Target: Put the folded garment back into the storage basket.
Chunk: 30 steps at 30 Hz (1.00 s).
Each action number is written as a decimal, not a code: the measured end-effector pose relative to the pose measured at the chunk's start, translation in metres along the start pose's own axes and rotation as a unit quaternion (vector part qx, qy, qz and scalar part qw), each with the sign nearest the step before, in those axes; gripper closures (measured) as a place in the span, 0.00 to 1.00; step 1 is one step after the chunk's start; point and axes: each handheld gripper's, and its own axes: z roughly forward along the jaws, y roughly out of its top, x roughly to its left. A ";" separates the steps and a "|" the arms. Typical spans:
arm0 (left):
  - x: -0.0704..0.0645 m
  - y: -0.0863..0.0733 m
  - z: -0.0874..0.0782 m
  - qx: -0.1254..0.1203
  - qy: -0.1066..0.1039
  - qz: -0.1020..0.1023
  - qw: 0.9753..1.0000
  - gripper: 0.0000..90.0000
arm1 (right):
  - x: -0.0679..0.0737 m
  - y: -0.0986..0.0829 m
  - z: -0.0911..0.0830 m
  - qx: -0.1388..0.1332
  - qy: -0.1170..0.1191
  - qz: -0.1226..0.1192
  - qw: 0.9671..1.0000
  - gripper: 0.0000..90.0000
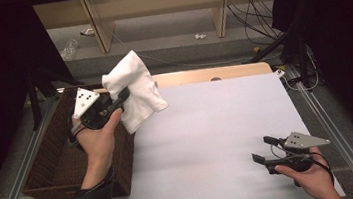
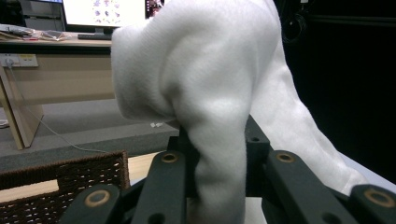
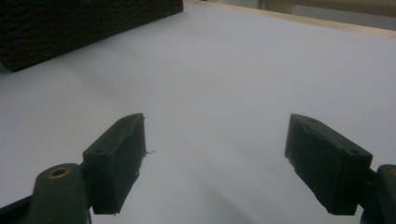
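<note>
The left claw [image 1: 123,96] pinches a white towel [image 1: 134,88], lifted clear above the wicker basket [image 1: 51,164] at the surface's left edge, likely for carrying across. The right claw [image 1: 264,149] waits empty, jaws spread wide, near right.

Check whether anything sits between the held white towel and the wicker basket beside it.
Nothing visible does. The left tongs hold the white cloth towel in the air at the right rim of the dark brown wicker basket, whose open top looks unobstructed.
</note>
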 end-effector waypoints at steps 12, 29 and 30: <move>0.004 0.002 -0.003 -0.004 0.006 -0.004 1.000 0.83 | 0.000 0.000 0.000 0.001 -0.001 0.001 1.000 0.24; 0.009 0.005 -0.006 -0.011 0.013 -0.007 1.000 0.83 | 0.000 0.000 -0.001 0.002 -0.001 -0.001 1.000 0.24; 0.009 0.005 -0.007 -0.011 0.013 -0.007 1.000 0.83 | 0.000 0.000 -0.001 0.002 -0.001 -0.001 1.000 0.24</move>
